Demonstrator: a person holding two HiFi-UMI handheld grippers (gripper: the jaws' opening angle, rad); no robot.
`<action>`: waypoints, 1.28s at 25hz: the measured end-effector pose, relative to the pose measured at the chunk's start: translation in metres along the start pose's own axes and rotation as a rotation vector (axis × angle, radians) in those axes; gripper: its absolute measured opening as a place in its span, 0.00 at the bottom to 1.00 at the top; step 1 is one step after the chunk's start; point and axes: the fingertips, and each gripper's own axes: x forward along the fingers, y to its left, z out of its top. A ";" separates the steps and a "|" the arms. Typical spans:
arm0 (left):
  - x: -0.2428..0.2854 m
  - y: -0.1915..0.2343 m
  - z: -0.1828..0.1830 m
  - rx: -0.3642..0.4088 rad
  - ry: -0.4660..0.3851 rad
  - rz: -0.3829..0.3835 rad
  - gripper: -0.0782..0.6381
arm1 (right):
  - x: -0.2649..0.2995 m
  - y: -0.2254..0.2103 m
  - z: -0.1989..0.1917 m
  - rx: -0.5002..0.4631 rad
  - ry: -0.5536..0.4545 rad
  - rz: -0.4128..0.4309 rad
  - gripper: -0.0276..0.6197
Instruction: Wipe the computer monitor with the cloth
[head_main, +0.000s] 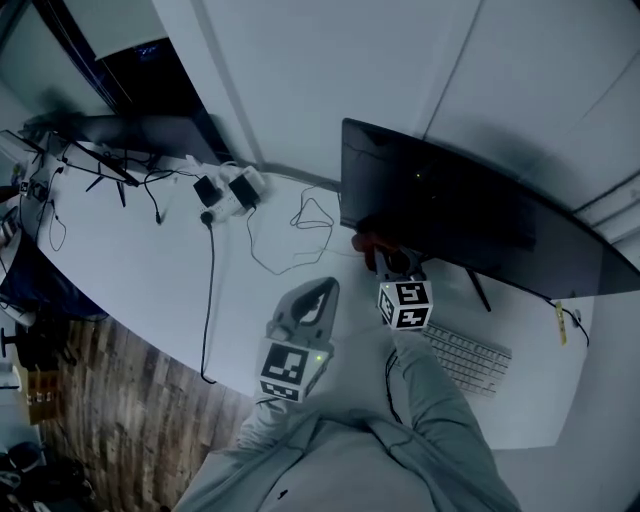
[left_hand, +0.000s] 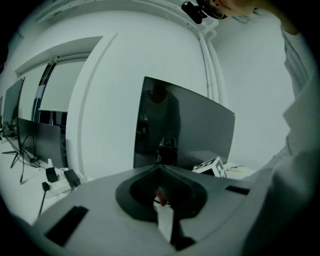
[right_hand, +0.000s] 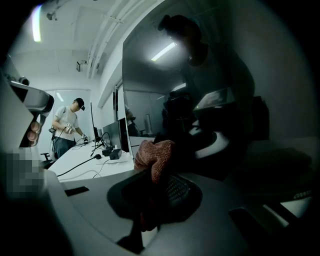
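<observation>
R claw (right_hand: 159, 186) clamping cloth (right_hand: 152, 152) by monitor (head_main: 450, 205), L claw (left_hand: 161, 192) closed

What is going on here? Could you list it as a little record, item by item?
Right tongs: shut on reddish cloth
Left tongs: shut, empty, above the desk
Monitor: dark, cloth by its lower left corner
Keyboard: on desk below monitor
Wiping: contact with screen unclear

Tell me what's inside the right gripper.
A reddish cloth, pinched between the right gripper's fingers. The bunched cloth covers the fingertips, so its held end can't be seen.
</observation>
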 end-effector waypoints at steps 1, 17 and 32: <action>0.004 -0.005 0.000 0.005 0.003 -0.010 0.14 | -0.004 -0.005 -0.001 0.013 -0.002 -0.008 0.10; 0.048 -0.101 0.009 0.027 0.011 -0.122 0.14 | -0.091 -0.103 -0.020 0.074 0.014 -0.144 0.10; 0.085 -0.226 0.010 0.041 0.003 -0.212 0.14 | -0.210 -0.237 -0.044 0.119 0.018 -0.302 0.10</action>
